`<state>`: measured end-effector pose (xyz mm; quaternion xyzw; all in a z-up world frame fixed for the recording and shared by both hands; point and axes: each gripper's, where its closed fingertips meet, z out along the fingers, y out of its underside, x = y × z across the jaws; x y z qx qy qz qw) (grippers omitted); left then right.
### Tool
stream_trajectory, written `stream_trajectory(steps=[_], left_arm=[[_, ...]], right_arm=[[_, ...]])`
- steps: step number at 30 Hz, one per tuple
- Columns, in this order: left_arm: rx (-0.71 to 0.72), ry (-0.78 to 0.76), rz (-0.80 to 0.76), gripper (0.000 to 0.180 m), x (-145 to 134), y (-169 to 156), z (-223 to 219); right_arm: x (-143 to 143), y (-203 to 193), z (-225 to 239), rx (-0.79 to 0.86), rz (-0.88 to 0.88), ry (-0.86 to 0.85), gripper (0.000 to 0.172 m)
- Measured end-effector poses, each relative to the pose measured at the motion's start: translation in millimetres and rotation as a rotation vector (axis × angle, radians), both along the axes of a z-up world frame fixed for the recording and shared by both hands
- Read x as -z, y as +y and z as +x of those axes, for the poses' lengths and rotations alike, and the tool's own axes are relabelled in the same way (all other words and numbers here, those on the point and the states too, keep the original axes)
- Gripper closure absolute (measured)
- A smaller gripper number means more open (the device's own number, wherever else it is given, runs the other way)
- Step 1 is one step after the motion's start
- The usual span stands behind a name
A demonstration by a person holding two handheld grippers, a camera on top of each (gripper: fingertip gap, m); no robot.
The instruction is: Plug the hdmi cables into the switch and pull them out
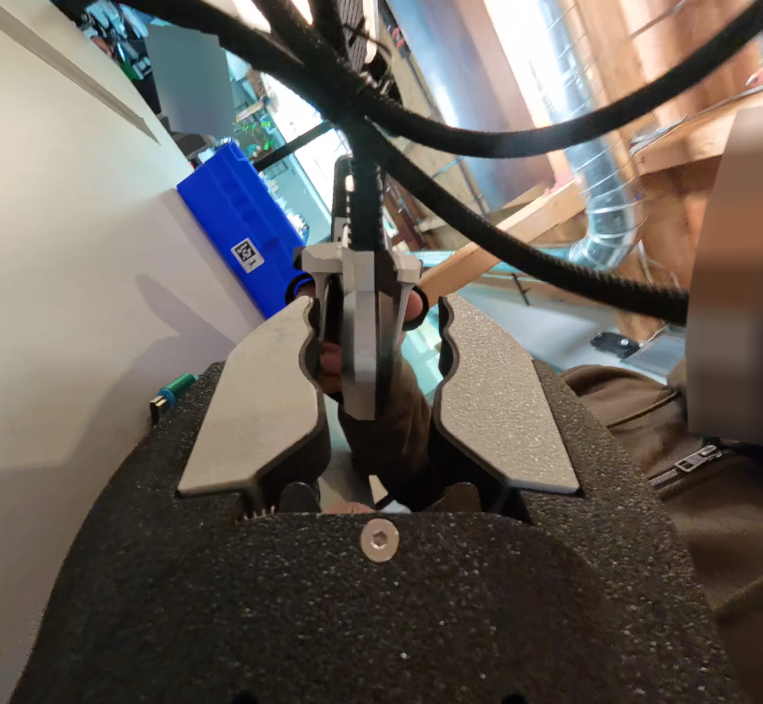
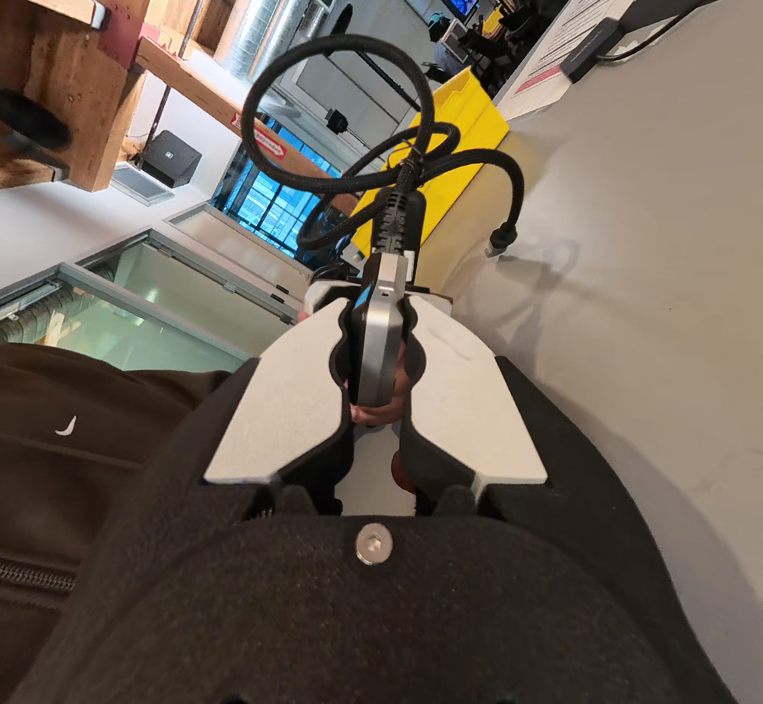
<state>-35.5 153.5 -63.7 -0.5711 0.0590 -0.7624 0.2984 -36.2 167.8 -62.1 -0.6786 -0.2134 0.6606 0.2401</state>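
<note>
My right gripper (image 2: 377,337) is shut on a flat silver device (image 2: 380,345); both pads press its sides. A black braided cable (image 2: 330,184) leaves the device's far end in loops, and its free plug (image 2: 501,238) hangs over the white table (image 2: 640,333). In the left wrist view the same silver device (image 1: 361,337) stands edge-on between the fingers of my left gripper (image 1: 377,333), which is open with a gap on each side. The right gripper's thin white fingers (image 1: 406,296) clamp it there. The cable (image 1: 454,205) crosses overhead.
A blue bin (image 1: 239,221) stands on the white table (image 1: 82,230); a yellow bin (image 2: 458,135) shows in the right wrist view. A small black box (image 2: 590,48) lies on a paper sheet. A green-tipped plug (image 1: 173,391) lies left. A brown jacket (image 1: 660,477) is close by. Left and right tips are no more than a few centimetres apart.
</note>
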Motion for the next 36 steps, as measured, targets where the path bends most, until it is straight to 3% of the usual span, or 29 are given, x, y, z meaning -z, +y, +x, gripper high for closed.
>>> stream_trajectory(steps=[2,3,4,9,13,15,19,21,24,26,28,30,33,36], left_arm=[[0.055,0.031,0.02,0.14,0.0,-6.5,7.5],[0.063,0.057,0.021,0.156,2.6,-6.9,10.2],[0.057,0.064,0.035,0.158,3.2,-6.5,10.0],[-0.079,0.089,-0.124,0.159,21.4,10.2,-7.8],[-0.177,0.1,-0.176,0.159,26.0,14.2,-27.5],[-0.185,0.117,-0.175,0.159,25.5,14.4,-29.7],[-0.167,0.109,-0.19,0.159,26.0,13.9,-27.9],[-0.158,0.113,-0.198,0.159,28.0,11.7,-26.6],[-0.152,0.113,-0.208,0.159,29.8,8.8,-26.0],[-0.158,0.106,-0.21,0.159,29.1,8.5,-27.9],[-0.168,0.105,-0.211,0.159,28.5,9.0,-31.1],[-0.183,0.108,-0.21,0.159,28.0,10.5,-35.0],[-0.205,0.1,-0.211,0.159,26.7,14.1,-40.3],[-0.217,0.09,-0.211,0.159,26.1,16.9,-42.2]], right_arm=[[0.0,-3.1,-4.1,-0.014,0.022,-0.011,0.15],[-1.4,-4.3,-5.8,-0.022,0.036,-0.008,0.15],[-1.8,-3.5,-6.4,-0.017,0.048,-0.014,0.15],[27.1,16.0,19.6,0.11,0.357,-0.331,0.127],[75.4,22.2,51.6,0.08,0.621,-0.751,0.13],[99.0,16.6,55.4,-0.008,0.635,-0.873,0.126],[126.3,2.8,51.4,-0.162,0.583,-0.959,0.121],[132.0,1.9,52.3,-0.196,0.623,-1.022,0.127],[131.6,-5.4,49.5,-0.253,0.648,-1.053,0.161],[131.0,-1.5,52.3,-0.241,0.662,-1.099,0.162],[122.5,12.6,60.4,-0.169,0.745,-1.172,0.163],[95.7,34.1,70.3,-0.032,0.909,-1.249,0.163],[25.9,64.0,86.8,0.27,1.239,-1.367,0.165],[-33.6,64.1,95.7,0.503,1.555,-1.456,0.166]])
